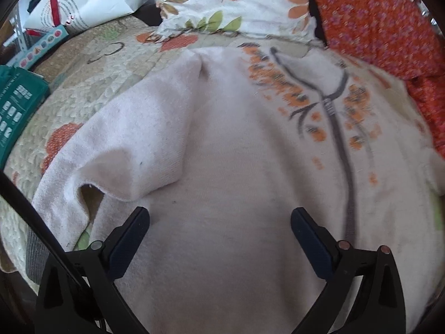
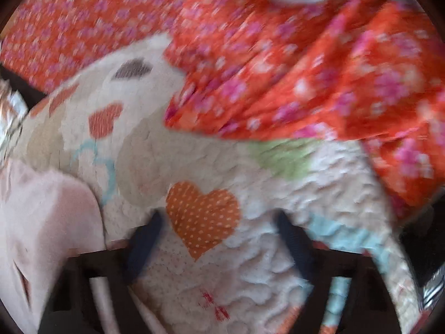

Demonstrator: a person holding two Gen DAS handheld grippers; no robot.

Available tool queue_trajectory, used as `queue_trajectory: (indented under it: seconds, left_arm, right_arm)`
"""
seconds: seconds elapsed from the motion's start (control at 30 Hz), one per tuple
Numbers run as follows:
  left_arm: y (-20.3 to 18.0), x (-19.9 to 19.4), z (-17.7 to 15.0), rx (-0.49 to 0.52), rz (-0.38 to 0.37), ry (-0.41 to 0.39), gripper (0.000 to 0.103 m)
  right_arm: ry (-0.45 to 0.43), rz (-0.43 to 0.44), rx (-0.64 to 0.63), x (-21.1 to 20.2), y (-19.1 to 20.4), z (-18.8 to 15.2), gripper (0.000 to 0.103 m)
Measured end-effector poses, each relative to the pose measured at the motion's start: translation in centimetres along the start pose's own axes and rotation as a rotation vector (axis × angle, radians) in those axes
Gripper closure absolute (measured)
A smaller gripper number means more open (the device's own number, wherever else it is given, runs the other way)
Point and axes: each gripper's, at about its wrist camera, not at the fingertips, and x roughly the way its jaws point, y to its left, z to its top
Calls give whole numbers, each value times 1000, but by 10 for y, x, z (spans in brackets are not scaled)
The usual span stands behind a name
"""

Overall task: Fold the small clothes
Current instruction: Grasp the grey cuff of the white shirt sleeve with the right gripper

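Note:
A pale pink zip-up top [image 1: 222, 167] with orange flower print and a dark zipper [image 1: 342, 139] lies flat on a quilt [image 1: 91, 83]. Its left sleeve [image 1: 125, 144] is folded in over the body. My left gripper [image 1: 219, 217] hovers just above the top's lower body, open and empty. My right gripper [image 2: 218, 222] is open and empty over the bare quilt [image 2: 306, 194], above an orange dotted heart patch [image 2: 203, 217]. An edge of the pink top [image 2: 47, 214] shows at the left of the blurred right wrist view.
A red floral cloth [image 1: 375, 27] lies at the right of the top; it also fills the upper right wrist view [image 2: 278, 69]. A floral pillow [image 1: 222, 2] lies beyond the top. A white bag [image 1: 83, 2] and a green box [image 1: 16, 105] sit at the left.

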Motion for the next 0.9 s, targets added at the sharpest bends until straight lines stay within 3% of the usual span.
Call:
queue_trajectory:
  seconds: [0.1,0.2,0.33,0.43,0.5,0.57,0.6,0.63,0.67,0.7,0.73,0.8,0.9]
  left_arm:
    - [13,-27,14,-20,-59,-68,6]
    - [38,-50,31,-22,-29,-135,6]
    - [85,-53,48,-34,56,-105,6]
    - [120,-41,45,-49,122,-35,6]
    - [136,-27,38,-37,159,16,6]
    - [143,-10,30,-16,161,70,19]
    - [146,1,27,-10,130,117,50]
    - [150,11,25,-22,95,166,70]
    - [153,10,23,-46,79,145,72]
    - [156,7,24,-64,82,125,89]
    - [160,4,26,-81,79,124,93]
    - [176,-6,33,-150,160,68,97]
    - [214,-29,45,-278,412,-36,97]
  right_arm:
    - [-152,-9,37,-46,-2,0,39]
    - [-229,102,103,-92,-1,-9,38]
    - [-208,317,126,-127,22,-22,37]
    - [-178,402,92,-132,52,-41,36]
    - [-113,437,65,-125,73,-51,36]
    - [-63,465,21,-116,94,-53,37]
    - [-56,453,-7,-112,101,-56,37]
    - [-54,435,-23,-109,107,-59,36]
    - [-53,423,-32,-106,110,-60,36]
    - [-51,421,-30,-104,111,-61,37]
    - [-48,421,-24,-102,109,-61,36]
    - [-47,407,-8,-98,104,-59,36]
    - [-51,379,12,-95,96,-58,37]
